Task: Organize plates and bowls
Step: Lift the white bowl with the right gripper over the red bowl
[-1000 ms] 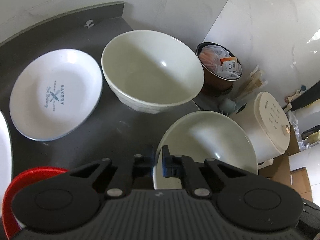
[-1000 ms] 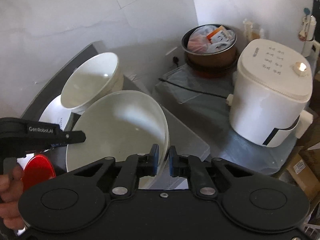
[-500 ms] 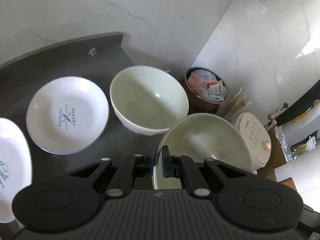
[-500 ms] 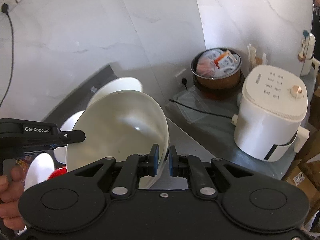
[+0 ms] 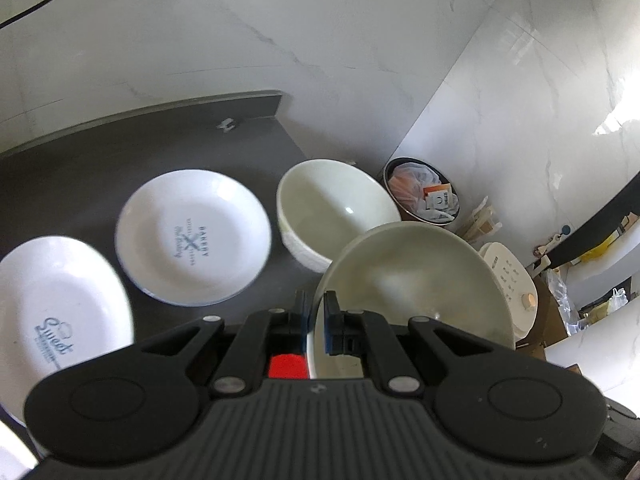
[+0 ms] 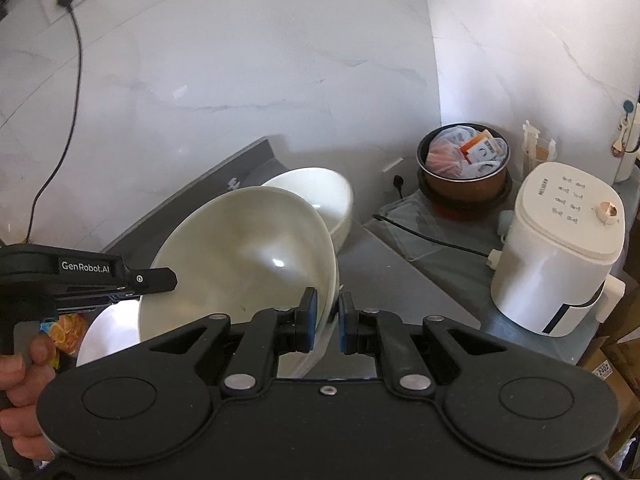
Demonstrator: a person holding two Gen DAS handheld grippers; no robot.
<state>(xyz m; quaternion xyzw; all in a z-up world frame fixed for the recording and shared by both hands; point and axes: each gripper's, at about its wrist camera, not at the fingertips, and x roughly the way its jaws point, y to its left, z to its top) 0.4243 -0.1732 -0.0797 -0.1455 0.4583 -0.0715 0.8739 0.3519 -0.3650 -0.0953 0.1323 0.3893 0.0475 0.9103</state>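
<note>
A pale cream bowl (image 5: 412, 292) hangs in the air above the dark counter (image 5: 120, 148), held from both sides. My left gripper (image 5: 314, 320) is shut on its left rim. My right gripper (image 6: 325, 322) is shut on the near right rim of the same bowl (image 6: 240, 264), which tilts. The left gripper (image 6: 160, 282) shows at the bowl's far edge, with a hand on its handle. A second, deeper white bowl (image 5: 332, 216) stands on the counter below. A round "Bakery" plate (image 5: 192, 236) and an oval "Sweet" plate (image 5: 56, 312) lie left of it.
A red item (image 5: 286, 366) shows under the left gripper. A white rice cooker (image 6: 560, 248) and a brown pot (image 6: 464, 160) full of packets stand on a lower grey surface at the right. A black cable (image 6: 432, 236) runs there. Marble walls close in behind.
Both grippers have risen with the cream bowl between them. The counter and dishes now look farther below, and the oval plate has come into the left wrist view.
</note>
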